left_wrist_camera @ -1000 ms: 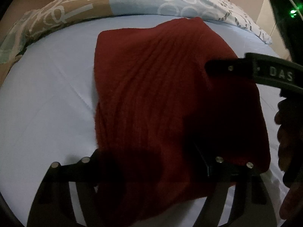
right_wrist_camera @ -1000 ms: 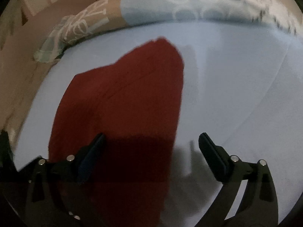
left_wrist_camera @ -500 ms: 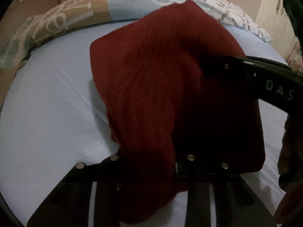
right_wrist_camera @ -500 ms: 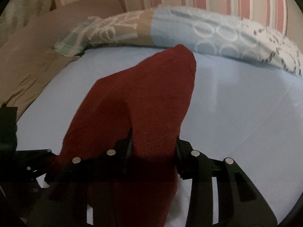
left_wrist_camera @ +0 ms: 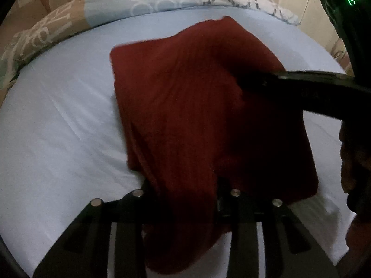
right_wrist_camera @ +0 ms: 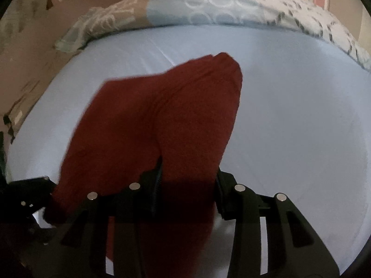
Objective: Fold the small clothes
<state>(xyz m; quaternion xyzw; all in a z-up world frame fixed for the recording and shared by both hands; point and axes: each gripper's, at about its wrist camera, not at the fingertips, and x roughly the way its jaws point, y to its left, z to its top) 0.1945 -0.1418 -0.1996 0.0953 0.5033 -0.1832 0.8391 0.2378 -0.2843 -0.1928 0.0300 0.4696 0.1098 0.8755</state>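
Red garment (left_wrist_camera: 185,106), pinched by left gripper (left_wrist_camera: 183,185) and right gripper (right_wrist_camera: 187,176), overlies pale-blue bedsheet (left_wrist_camera: 58,127).

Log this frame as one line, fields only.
phase: fold in progress | left gripper: opening, pads on red garment edge | right gripper: shut on red garment | surface: blue bedsheet

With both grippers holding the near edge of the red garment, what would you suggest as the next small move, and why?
Probably carry that edge forward toward the far edge and lay it down. The left gripper and right gripper each pinch the red garment, whose far part lies flat on the sheet.
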